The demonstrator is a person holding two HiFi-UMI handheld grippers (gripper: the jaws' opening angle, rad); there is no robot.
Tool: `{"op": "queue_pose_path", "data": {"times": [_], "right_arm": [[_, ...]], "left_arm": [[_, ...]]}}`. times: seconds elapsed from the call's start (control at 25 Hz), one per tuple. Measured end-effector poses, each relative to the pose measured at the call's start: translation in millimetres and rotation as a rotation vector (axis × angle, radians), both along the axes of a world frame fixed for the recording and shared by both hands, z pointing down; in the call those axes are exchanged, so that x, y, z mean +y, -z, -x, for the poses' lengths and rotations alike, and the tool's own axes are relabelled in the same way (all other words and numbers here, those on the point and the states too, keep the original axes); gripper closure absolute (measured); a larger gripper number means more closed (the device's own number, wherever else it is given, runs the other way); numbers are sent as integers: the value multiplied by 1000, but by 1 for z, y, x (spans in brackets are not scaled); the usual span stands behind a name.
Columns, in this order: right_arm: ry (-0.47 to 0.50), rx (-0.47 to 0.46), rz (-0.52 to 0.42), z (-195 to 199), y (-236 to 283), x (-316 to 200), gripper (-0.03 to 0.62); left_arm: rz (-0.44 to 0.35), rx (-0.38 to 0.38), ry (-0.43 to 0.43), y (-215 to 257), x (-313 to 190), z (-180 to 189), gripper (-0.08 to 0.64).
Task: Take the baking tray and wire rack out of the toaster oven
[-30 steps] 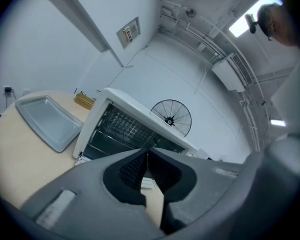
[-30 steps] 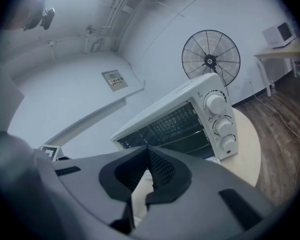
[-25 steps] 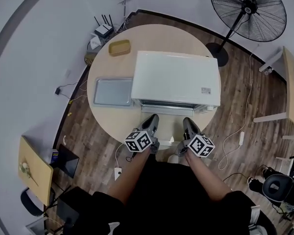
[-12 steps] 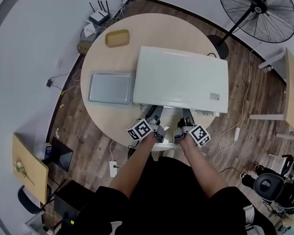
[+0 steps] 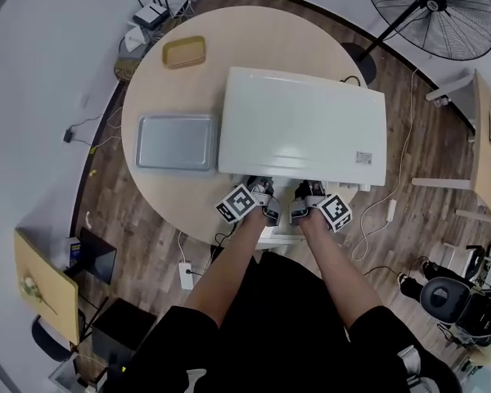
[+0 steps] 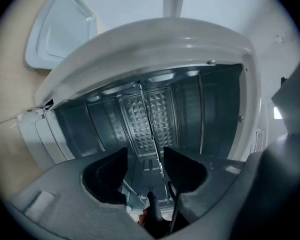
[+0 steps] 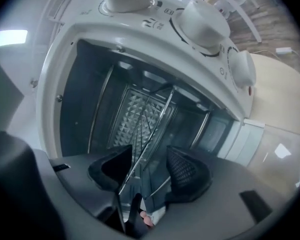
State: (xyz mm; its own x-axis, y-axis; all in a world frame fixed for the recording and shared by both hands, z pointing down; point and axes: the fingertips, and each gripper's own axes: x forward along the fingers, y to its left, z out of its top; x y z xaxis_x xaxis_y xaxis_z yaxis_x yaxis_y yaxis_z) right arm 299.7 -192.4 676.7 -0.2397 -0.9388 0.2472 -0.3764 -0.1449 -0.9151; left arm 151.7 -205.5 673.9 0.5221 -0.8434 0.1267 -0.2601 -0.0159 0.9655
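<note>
Jaws of the left gripper (image 6: 145,153) stand well apart, having just been opening. A thin bar of the rack (image 6: 153,129) runs between them, close by the right-hand jaw, and neither pad presses on it. Jaws of the right gripper (image 7: 150,149) are likewise parted after opening. A rack bar slants between them, nearer the left-hand jaw, and they do not grip it. Both grippers sit side by side at the open front of the oven (image 5: 303,125), their tips tucked under its front edge in the head view. The rack is inside the dark cavity, ahead of a dimpled panel (image 6: 147,116) at the back. In the right gripper view, white knobs (image 7: 205,21) line the oven's front. The tray (image 5: 176,142) lies flat on the round table (image 5: 168,211), just beside the oven on the person's left. A yellow dish (image 5: 184,51) sits farther back on the table, apart from both. A fan (image 5: 438,6) stands on the wood floor (image 5: 409,137) beyond the table.
</note>
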Motion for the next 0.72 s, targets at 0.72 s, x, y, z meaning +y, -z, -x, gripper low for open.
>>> {"op": "queue_pose_path", "data": {"times": [0.72], "right_arm": [[1,-11,-15,4,7,-15,574]], "left_arm": [[-31,80,-11,9,-14,-2,503]]}}
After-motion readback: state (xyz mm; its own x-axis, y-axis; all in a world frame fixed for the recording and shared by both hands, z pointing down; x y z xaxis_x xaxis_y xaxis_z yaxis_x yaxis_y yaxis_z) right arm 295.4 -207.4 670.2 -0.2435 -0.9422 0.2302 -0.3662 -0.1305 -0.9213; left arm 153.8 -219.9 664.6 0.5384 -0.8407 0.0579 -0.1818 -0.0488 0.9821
